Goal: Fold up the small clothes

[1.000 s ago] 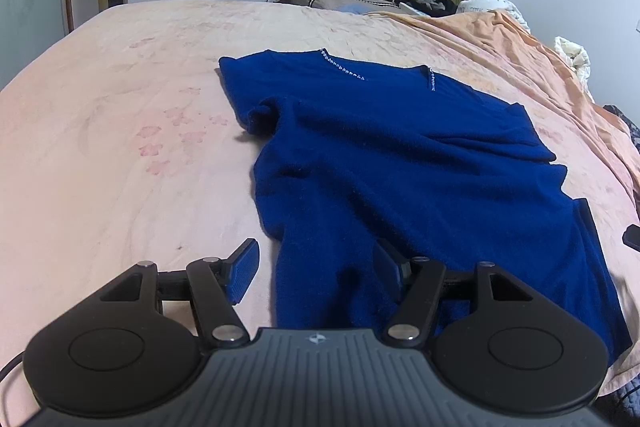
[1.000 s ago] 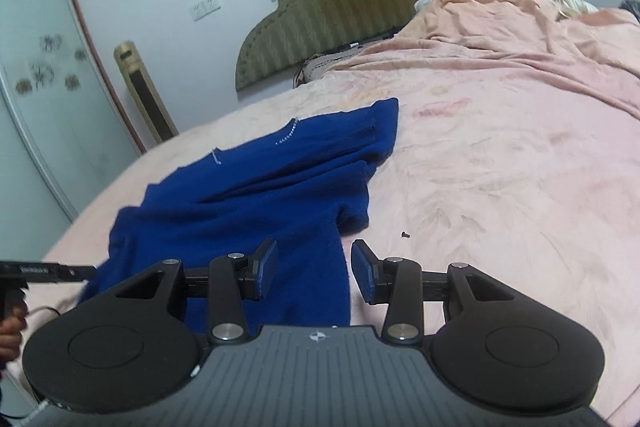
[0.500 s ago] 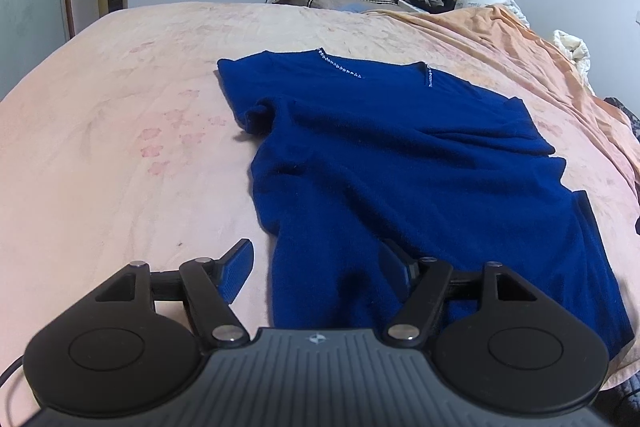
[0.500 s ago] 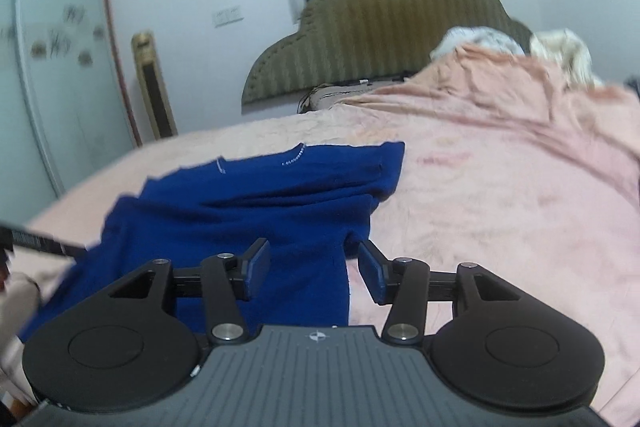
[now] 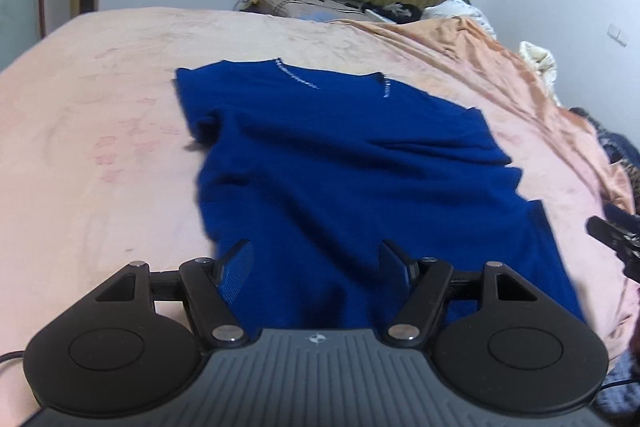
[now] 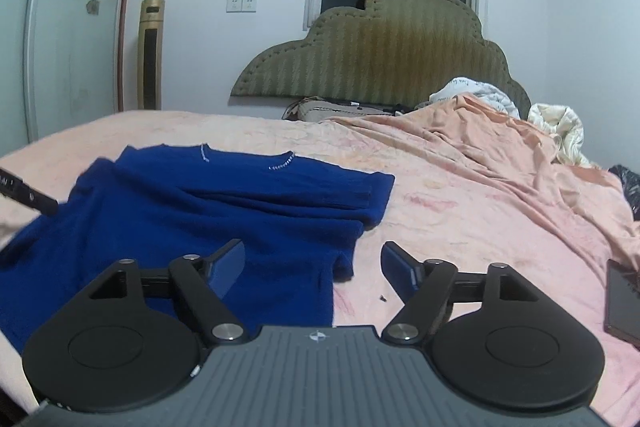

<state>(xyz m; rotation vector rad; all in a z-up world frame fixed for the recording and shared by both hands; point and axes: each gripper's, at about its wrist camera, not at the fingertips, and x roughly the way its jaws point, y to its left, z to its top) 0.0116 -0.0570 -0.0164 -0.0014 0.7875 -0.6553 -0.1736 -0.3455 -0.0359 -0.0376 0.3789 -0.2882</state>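
A dark blue short-sleeved shirt lies flat on the pink bed sheet, neckline toward the headboard. My left gripper hovers open over the shirt's near hem, both blue pads above the cloth with nothing pinched. In the right wrist view the shirt fills the left half. My right gripper hangs over its near right edge below the sleeve. Its jaws are opening wide, with only the cloth's edge lying beneath them. Each view catches a tip of the other gripper at its border.
A padded olive headboard and rumpled orange bedding stand at the far side. A dark phone lies on the sheet at my right. A tall gold fan stands by the wall on the left.
The right gripper's jaws have spread much wider and its view has rolled to level. The left gripper's jaws widened slightly; its left pad now sits over the shirt's edge.
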